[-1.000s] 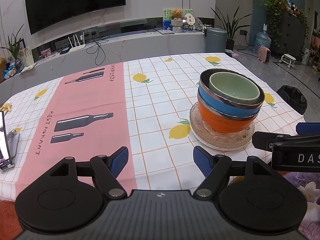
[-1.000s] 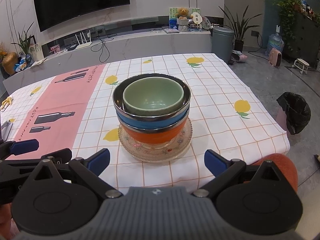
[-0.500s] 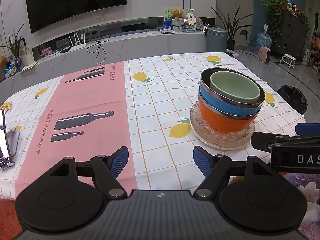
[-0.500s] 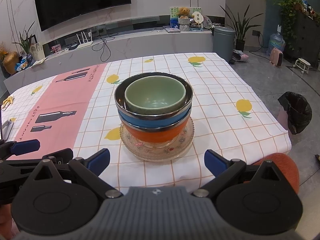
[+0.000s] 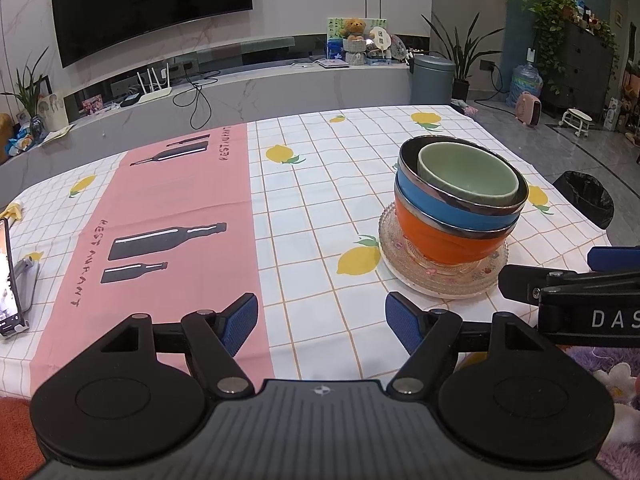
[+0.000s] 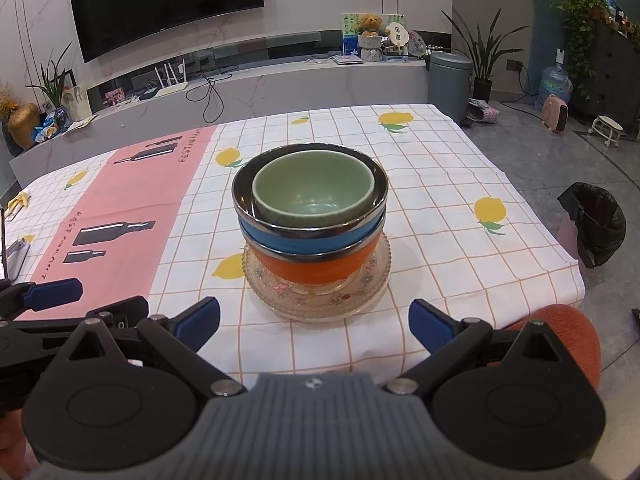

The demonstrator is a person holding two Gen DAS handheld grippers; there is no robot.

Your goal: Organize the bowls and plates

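Note:
A stack stands on the lemon-print tablecloth (image 6: 440,208): patterned glass plates (image 6: 316,296) at the bottom, then an orange bowl (image 6: 316,266), a blue steel-rimmed bowl (image 6: 308,240), and a pale green bowl (image 6: 312,192) nested on top. In the left wrist view the plates (image 5: 440,276), orange bowl (image 5: 444,236), blue bowl (image 5: 448,204) and green bowl (image 5: 468,176) stand to the right. My right gripper (image 6: 314,320) is open and empty just short of the stack. My left gripper (image 5: 322,316) is open and empty, left of the stack.
A phone on a stand (image 5: 10,276) sits at the table's left edge. A black bin bag (image 6: 592,224) is on the floor right of the table. An orange cushion (image 6: 560,336) is near the table's front right corner.
Both grippers have moved slightly closer to the stack. Their jaws stay open and the stack has not moved.

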